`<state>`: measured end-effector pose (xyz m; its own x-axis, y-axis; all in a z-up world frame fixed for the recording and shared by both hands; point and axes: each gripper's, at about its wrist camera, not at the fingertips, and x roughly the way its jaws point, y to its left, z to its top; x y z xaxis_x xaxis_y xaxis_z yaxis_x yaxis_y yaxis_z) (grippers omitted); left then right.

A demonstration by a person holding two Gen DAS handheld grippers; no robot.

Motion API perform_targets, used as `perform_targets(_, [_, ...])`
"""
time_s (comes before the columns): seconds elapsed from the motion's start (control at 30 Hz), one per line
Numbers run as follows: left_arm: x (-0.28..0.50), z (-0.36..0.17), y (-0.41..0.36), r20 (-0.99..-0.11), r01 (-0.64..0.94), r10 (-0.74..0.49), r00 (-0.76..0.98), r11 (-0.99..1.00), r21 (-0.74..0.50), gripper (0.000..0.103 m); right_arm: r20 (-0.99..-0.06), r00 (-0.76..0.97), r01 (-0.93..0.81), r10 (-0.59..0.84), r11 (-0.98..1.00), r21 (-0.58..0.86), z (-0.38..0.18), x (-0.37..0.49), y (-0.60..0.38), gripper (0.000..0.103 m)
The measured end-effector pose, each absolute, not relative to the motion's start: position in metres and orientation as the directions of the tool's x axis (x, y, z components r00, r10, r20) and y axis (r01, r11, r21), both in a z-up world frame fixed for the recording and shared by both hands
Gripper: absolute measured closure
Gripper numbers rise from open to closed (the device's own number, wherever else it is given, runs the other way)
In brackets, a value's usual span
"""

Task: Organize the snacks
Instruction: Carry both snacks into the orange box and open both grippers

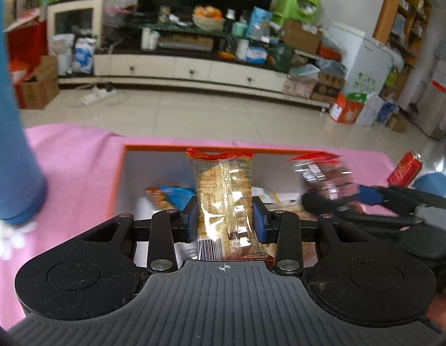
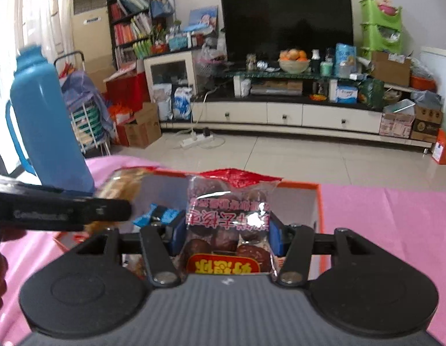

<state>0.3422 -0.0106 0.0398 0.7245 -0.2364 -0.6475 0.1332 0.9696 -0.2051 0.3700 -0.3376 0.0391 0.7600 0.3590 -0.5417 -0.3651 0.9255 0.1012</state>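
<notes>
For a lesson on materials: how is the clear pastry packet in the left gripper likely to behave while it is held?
The pastry packet, pinched mid-body by the left gripper, is thin crinkled film, so probably light and floppy. Its glossy wrap may slip. The pastry inside likely crushes under hard squeezing.

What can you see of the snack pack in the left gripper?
The snack pack is a clear plastic wrapper with a red crimped top edge, holding a pale round pastry, with printed text and a barcode near its bottom. It stands upright, pinched at mid-height by the left gripper, over the orange box. Only the blue pads touch it.
</notes>
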Motion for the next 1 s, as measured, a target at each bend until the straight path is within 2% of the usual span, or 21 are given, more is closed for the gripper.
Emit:
perform_targets(0.03, [0.348, 0.034, -0.015, -0.652, 0.141, -0.244, 0.718, 0.968, -0.207, 0.101, -0.55, 0.755, -0.366, 0.358, 0.925, 0.1, 0.033, 0.374, -0.337, 0.048])
perform_targets(0.13, [0.363, 0.02, -0.024, -0.666, 0.139, -0.231, 0.709, 0.972, -0.188, 0.099, -0.569, 0.746, -0.354, 0.345, 0.93, 0.098, 0.018, 0.384, -0.339, 0.038])
perform_targets(0.2, [0.369, 0.016, -0.025, -0.667, 0.13, -0.221, 0.711, 0.974, -0.184, 0.087, -0.57, 0.748, -0.343, 0.341, 0.933, 0.108, 0.014, 0.388, -0.343, 0.034])
perform_targets(0.23, [0.368, 0.018, -0.024, -0.665, 0.122, -0.213, 0.716, 0.976, -0.182, 0.075, -0.566, 0.751, -0.335, 0.34, 0.935, 0.117, 0.015, 0.389, -0.347, 0.033])
perform_targets(0.27, [0.365, 0.021, -0.021, -0.657, 0.117, -0.208, 0.725, 0.977, -0.18, 0.068, -0.555, 0.757, -0.332, 0.344, 0.935, 0.127, 0.018, 0.387, -0.35, 0.03])
perform_targets(0.33, [0.351, 0.033, -0.016, -0.625, 0.113, -0.202, 0.754, 0.977, -0.18, 0.062, -0.523, 0.775, -0.333, 0.355, 0.933, 0.14, 0.028, 0.377, -0.358, 0.025])
perform_targets(0.37, [0.342, 0.039, -0.012, -0.611, 0.111, -0.201, 0.766, 0.977, -0.182, 0.058, -0.508, 0.783, -0.334, 0.359, 0.932, 0.142, 0.033, 0.37, -0.361, 0.016])
perform_targets(0.4, [0.33, 0.045, -0.008, -0.6, 0.11, -0.199, 0.775, 0.977, -0.183, 0.057, -0.494, 0.792, -0.333, 0.358, 0.932, 0.142, 0.039, 0.362, -0.365, 0.01])
perform_targets(0.53, [0.288, 0.062, -0.001, -0.58, 0.111, -0.187, 0.793, 0.98, -0.163, 0.05, -0.474, 0.797, -0.347, 0.373, 0.927, 0.146, 0.055, 0.321, -0.38, 0.011])
perform_targets(0.63, [0.248, 0.061, 0.004, -0.592, 0.1, -0.168, 0.788, 0.984, -0.146, 0.047, -0.5, 0.787, -0.338, 0.362, 0.93, 0.141, 0.052, 0.284, -0.389, 0.011])
perform_targets(0.8, [0.174, 0.033, 0.007, -0.666, 0.079, -0.16, 0.728, 0.985, -0.151, 0.045, -0.58, 0.742, -0.283, 0.337, 0.941, 0.185, 0.023, 0.225, -0.407, 0.011])
perform_targets(1.0, [0.097, -0.015, -0.003, -0.759, 0.057, -0.141, 0.635, 0.989, -0.136, 0.045, -0.616, 0.723, -0.113, 0.313, 0.933, 0.342, -0.017, 0.156, -0.436, 0.01])
